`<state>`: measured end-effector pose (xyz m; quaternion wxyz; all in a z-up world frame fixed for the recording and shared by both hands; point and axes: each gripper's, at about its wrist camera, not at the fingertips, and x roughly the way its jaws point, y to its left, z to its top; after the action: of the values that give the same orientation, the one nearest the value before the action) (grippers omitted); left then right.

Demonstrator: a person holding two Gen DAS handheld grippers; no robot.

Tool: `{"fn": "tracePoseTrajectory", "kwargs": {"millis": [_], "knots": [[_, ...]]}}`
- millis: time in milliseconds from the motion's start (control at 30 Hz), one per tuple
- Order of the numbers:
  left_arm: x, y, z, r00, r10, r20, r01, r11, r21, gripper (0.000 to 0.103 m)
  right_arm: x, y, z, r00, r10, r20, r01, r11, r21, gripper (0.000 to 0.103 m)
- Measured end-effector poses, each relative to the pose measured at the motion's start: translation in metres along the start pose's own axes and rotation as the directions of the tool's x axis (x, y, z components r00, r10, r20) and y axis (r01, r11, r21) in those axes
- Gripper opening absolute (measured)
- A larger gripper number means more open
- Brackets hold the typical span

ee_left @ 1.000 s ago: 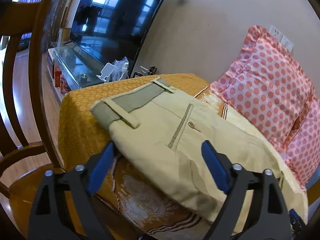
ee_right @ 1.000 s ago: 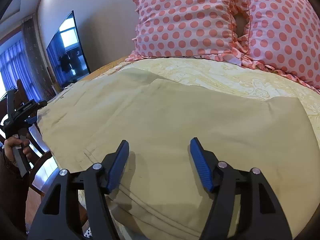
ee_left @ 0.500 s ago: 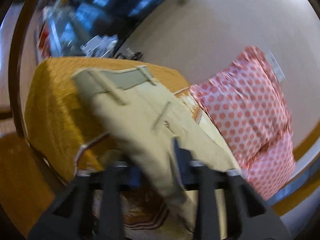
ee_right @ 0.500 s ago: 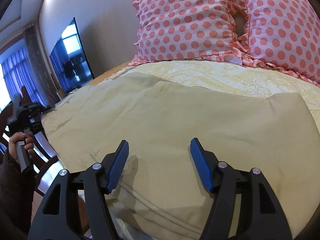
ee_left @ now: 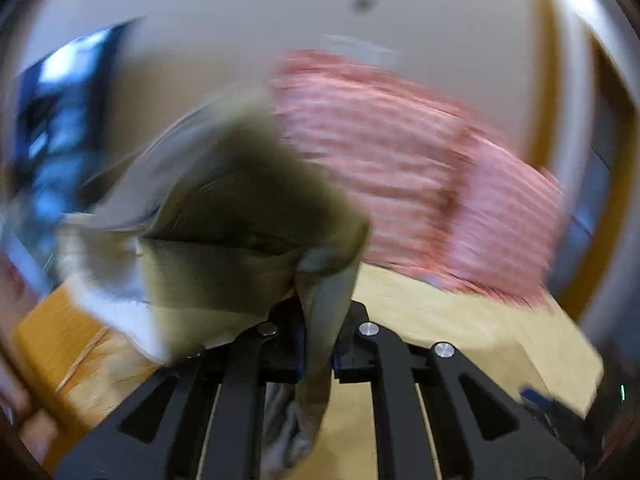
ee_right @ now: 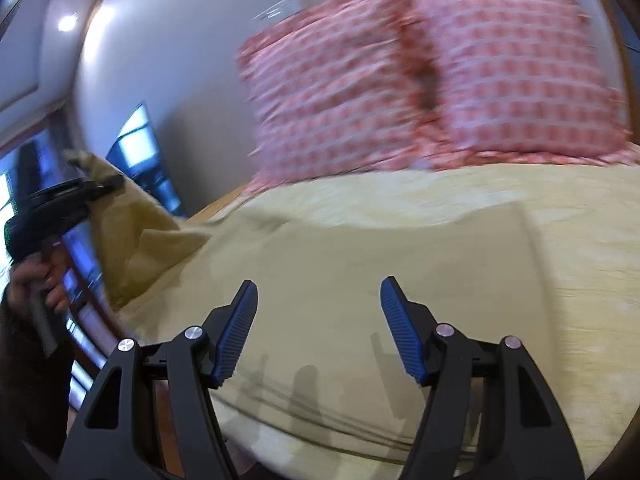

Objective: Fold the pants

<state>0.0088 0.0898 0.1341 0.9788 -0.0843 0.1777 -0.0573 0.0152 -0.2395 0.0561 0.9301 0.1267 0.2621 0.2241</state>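
Left wrist: pants (ee_left: 240, 216) between closed jaws.

— Any room ahead of the right gripper (ee_right: 318, 330)?
— Flat pants (ee_right: 360, 272) lie open between its spread fingers; pillows (ee_right: 420, 80) block the far edge.
— Left side?
— Raised cloth hangs there.

The left gripper (ee_left: 318, 344) is clamped on the pants (ee_left: 240, 216), lifting them; the right gripper (ee_right: 319, 312) hovers above them, fingers spread.
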Motion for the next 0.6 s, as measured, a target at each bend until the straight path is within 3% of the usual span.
{"fn": "tracePoseTrajectory", "kwargs": {"millis": [67,133,233,300,433,533,600], "knots": [[0.006,-0.056,-0.009,0.991,-0.125,-0.038,0.129,0.984,0.121,0.009,-0.015,-0.022,0.001,0.997,-0.075,0.031,0.074,0.995,0.060,0.066],[0.020,-0.108,-0.034,0.961,-0.238,-0.143,0.264,0.942,0.206,0.010,-0.027,-0.042,0.000,0.990,-0.136,0.048,0.129,0.985,0.118,0.066],[0.042,-0.162,-0.088,0.903,-0.295,-0.313,0.389,0.869,0.304,0.010,-0.044,-0.072,-0.004,0.973,-0.223,0.058,0.206,0.955,0.211,0.066],[0.052,-0.179,-0.118,0.869,-0.293,-0.399,0.433,0.841,0.325,0.010,-0.052,-0.088,-0.007,0.964,-0.259,0.054,0.238,0.937,0.255,0.066],[0.052,-0.185,-0.139,0.878,-0.264,-0.400,0.417,0.832,0.367,0.010,-0.061,-0.107,-0.007,0.957,-0.286,0.057,0.256,0.917,0.305,0.067],[0.047,-0.189,-0.138,0.888,-0.244,-0.389,0.402,0.823,0.402,0.010,-0.067,-0.097,0.007,0.977,-0.184,0.106,0.151,0.952,0.266,0.067],[0.044,-0.189,-0.142,0.901,-0.232,-0.366,0.380,0.829,0.411,0.014,-0.068,-0.075,0.022,0.990,-0.087,0.110,0.070,0.986,0.152,0.068]]}}
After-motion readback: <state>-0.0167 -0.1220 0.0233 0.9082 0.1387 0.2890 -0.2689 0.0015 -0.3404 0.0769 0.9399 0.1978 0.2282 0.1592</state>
